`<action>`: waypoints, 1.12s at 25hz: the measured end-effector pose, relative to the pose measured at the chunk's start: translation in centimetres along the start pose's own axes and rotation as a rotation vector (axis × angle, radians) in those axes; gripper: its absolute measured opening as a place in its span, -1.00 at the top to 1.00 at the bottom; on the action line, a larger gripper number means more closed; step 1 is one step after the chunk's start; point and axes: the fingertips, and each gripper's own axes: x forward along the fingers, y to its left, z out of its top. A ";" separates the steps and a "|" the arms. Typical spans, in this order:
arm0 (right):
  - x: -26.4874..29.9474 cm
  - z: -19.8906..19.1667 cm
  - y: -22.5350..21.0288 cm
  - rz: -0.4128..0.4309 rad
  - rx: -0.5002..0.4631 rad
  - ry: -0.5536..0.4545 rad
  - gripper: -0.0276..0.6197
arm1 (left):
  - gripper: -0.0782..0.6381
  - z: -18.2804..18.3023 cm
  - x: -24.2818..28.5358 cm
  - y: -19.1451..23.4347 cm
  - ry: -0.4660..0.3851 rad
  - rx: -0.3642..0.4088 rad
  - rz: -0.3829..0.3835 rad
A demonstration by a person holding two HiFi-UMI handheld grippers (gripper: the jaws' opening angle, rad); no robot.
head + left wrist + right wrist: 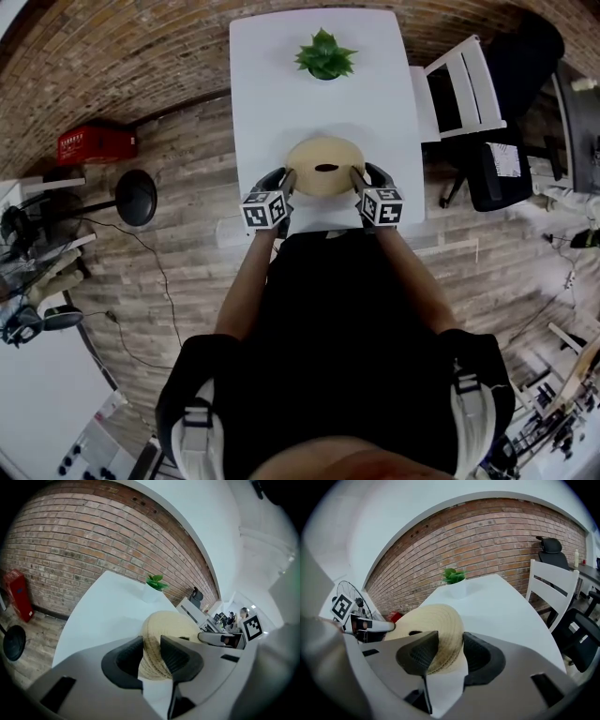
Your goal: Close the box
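Observation:
A round, pale woven box [324, 166] with a domed top and a dark slot in its middle sits near the front edge of the white table [319, 103]. My left gripper [289, 178] pinches its left rim and my right gripper [357, 176] pinches its right rim. In the left gripper view the woven rim [168, 625] sits squeezed between the jaws of the left gripper [151, 648]. The right gripper view shows the same hold, with the woven edge [431, 620] inside the right gripper [450, 651]. Whether the top sits fully down on the base is hidden.
A small potted plant [324, 54] stands at the table's far end. A white chair [459, 84] and a black office chair [497, 169] stand to the right. On the wooden floor at left are a red crate [96, 144] and a black stool [136, 197].

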 end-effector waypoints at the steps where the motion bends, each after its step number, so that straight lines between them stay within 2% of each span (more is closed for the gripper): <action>1: 0.0 0.0 0.0 0.000 0.002 -0.001 0.40 | 0.43 0.0 0.0 0.0 0.001 0.013 -0.001; 8: -0.2 -0.1 0.1 0.023 0.024 0.002 0.40 | 0.43 0.3 -0.2 -0.4 0.013 0.156 0.011; 13: -0.1 0.2 0.0 0.045 0.020 0.003 0.40 | 0.43 0.4 -0.2 -0.4 0.016 0.163 -0.005; 21: -0.4 0.3 0.1 0.011 -0.007 0.004 0.40 | 0.43 0.6 -0.6 -0.7 0.028 0.205 -0.007; 28: -1.1 0.7 -0.4 -0.010 -0.014 -0.035 0.45 | 0.45 1.8 -1.0 -1.4 -0.007 0.213 -0.029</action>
